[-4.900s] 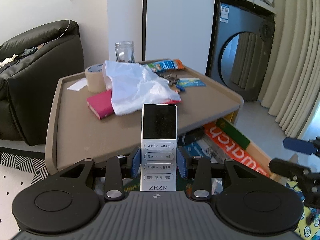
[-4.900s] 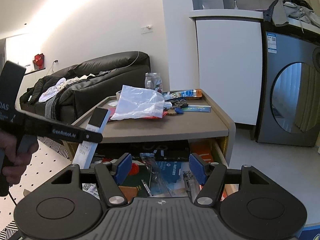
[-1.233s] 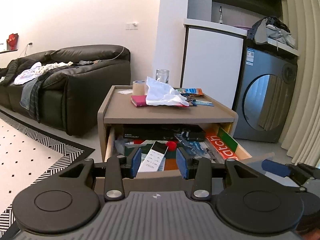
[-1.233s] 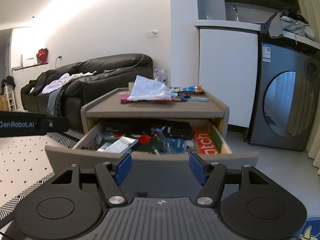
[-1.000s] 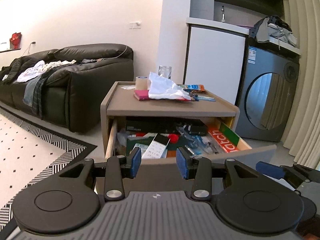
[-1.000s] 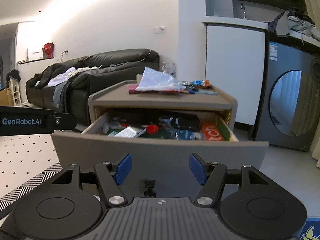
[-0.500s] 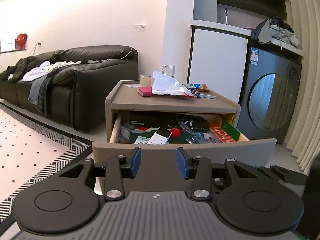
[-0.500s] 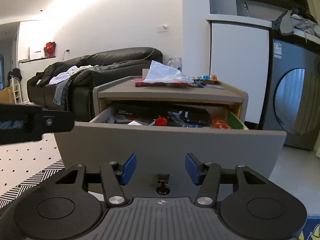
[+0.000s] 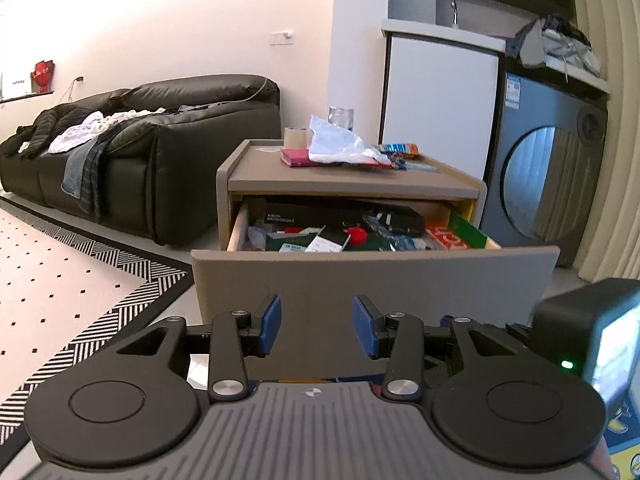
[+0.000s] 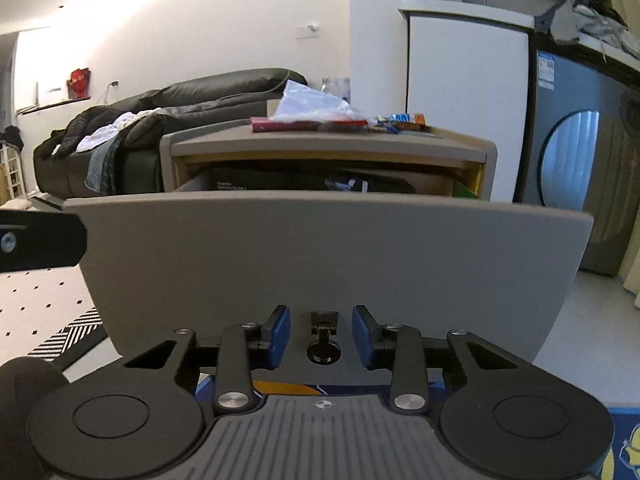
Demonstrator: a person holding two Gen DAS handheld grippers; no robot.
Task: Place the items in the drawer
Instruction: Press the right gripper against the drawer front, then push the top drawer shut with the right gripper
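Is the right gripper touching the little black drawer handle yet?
Apart. In the right wrist view the handle hangs between the right gripper's blue pads, with drawer front visible on both sides of it.

A home living room: leather sofa (image 9: 140, 152), patterned rug (image 9: 60, 280), washing machine (image 9: 548, 184).
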